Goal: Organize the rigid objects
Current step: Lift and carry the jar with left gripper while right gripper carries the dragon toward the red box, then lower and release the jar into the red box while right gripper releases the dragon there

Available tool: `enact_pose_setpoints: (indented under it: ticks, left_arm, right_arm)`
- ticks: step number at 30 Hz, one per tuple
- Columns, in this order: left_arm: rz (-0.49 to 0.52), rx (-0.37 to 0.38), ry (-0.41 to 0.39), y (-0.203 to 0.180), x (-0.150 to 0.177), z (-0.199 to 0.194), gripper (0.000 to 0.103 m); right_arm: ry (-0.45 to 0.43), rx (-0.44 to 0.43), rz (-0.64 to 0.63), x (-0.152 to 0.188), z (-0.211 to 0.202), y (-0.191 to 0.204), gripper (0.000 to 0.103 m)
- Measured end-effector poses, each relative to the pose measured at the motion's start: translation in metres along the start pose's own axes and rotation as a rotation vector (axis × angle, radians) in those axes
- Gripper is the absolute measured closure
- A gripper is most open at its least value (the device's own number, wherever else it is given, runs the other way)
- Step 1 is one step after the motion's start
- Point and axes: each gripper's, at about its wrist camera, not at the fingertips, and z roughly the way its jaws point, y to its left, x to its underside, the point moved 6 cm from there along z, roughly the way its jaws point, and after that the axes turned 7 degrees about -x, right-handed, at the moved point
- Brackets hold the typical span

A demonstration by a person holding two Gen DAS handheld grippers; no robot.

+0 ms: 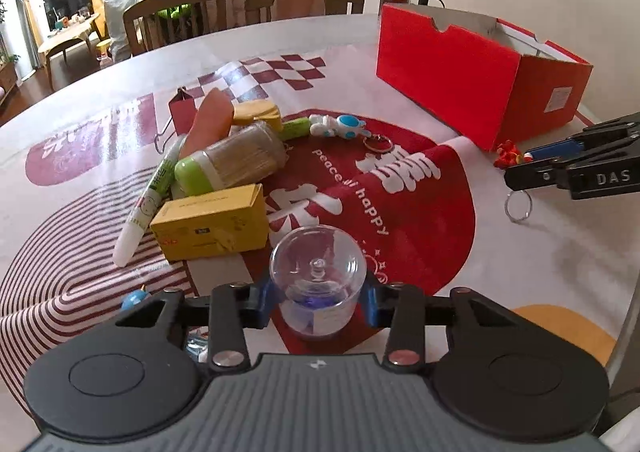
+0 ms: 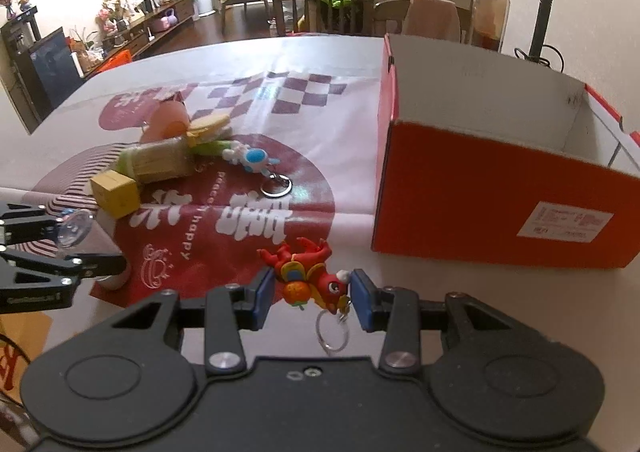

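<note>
Between the blue pads of the left gripper [image 1: 319,298] sits a clear plastic cup with a domed lid [image 1: 317,276], both pads pressing its sides, so the fingers are clamped on it just above the red-and-white printed tablecloth [image 1: 400,220]. The right gripper [image 2: 313,298] is likewise clenched, its blue pads squeezing a red dragon-shaped keychain figure [image 2: 310,276] whose metal ring [image 2: 332,334] dangles below. Just beyond the left fingers lies a yellow cardboard box [image 1: 212,224], then a green-capped jar of toothpicks [image 1: 236,164] and a white-and-blue toy keychain [image 1: 338,126]. Farther off, ahead and right of the right fingers, stands the open red cardboard shoebox [image 2: 500,196].
</note>
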Motion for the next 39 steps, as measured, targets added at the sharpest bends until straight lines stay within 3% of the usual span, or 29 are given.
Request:
enact_pose_setpoints:
  ticks: [7, 16, 23, 29, 32, 39]
  left_arm:
    - [-0.021, 0.030, -0.027, -0.008, -0.039, -0.014, 0.063]
    - [0.014, 0.130, -0.154, -0.048, -0.148, -0.037, 0.063]
    - [0.085, 0.185, -0.211, -0.100, -0.226, -0.020, 0.063]
    - [0.126, 0.238, -0.126, -0.150, -0.267, 0.028, 0.063]
    - [0.154, 0.278, -0.045, -0.175, -0.271, 0.059, 0.063]
    - [0.245, 0.269, 0.110, -0.227, -0.266, 0.119, 0.063]
  right_arm:
    - [-0.066, -0.035, -0.002, -0.029, -0.034, -0.008, 0.063]
    - [-0.196, 0.000, -0.022, -0.094, -0.076, -0.055, 0.063]
    - [-0.200, 0.070, -0.015, -0.113, -0.070, -0.112, 0.063]
    - [-0.101, 0.087, -0.031, -0.107, -0.041, -0.153, 0.063]
    - [-0.030, 0.097, -0.051, -0.098, -0.019, -0.172, 0.063]
    - [0.087, 0.105, -0.062, -0.085, 0.016, -0.200, 0.063]
